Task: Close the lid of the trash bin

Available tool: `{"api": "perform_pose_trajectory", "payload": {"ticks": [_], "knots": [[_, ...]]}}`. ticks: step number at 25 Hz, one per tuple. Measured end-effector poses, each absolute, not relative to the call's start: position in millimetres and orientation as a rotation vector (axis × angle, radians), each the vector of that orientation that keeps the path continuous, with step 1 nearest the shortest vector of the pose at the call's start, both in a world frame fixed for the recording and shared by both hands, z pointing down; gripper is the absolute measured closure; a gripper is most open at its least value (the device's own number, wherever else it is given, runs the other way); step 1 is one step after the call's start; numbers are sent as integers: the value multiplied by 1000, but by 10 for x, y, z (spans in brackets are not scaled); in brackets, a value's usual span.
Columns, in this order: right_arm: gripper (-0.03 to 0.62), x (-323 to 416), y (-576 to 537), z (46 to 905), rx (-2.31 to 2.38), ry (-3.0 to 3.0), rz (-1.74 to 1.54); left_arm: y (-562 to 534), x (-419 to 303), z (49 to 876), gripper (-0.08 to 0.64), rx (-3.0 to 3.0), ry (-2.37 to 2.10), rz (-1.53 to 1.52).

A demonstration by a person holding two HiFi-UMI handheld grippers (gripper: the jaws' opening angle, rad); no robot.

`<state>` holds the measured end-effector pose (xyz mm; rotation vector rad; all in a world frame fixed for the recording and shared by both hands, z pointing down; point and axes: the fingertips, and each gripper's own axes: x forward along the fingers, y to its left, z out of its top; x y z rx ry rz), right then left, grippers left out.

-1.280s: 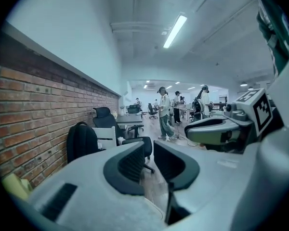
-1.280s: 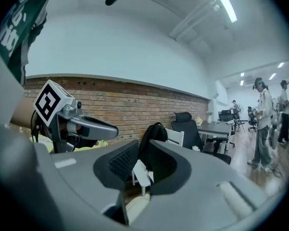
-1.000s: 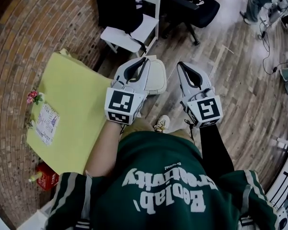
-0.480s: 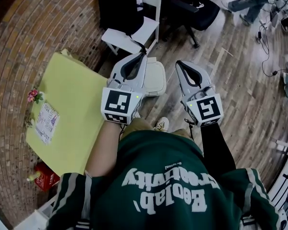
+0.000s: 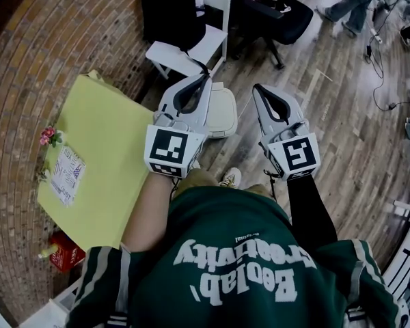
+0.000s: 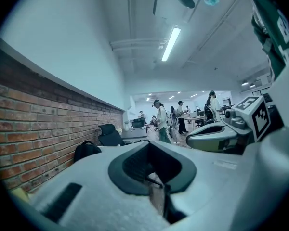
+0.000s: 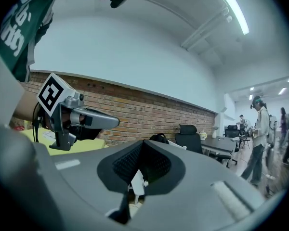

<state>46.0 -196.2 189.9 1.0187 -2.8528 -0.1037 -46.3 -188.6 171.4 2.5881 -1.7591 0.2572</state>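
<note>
Since the trash bin lid [image 5: 223,112] seems down, the left gripper [image 5: 206,77] above it and the right gripper [image 5: 257,88] alongside hang empty, jaws pressed together.

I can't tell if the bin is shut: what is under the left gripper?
The cream trash bin lid lies below the left gripper, which covers part of it. The bin's body and how the lid sits are hidden.

Smooth plastic trash bin [image 5: 223,111], rough brick wall [image 5: 68,33], wooden floor [image 5: 328,128].
</note>
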Motion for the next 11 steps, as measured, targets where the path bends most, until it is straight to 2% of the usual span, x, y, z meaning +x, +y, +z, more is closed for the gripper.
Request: {"api": "perform_pose_trajectory", "payload": {"ticks": [11], "knots": [[580, 448, -2020, 1922, 1032, -2850, -99, -1943, -528, 1713, 552, 2604, -1769, 266]]}}
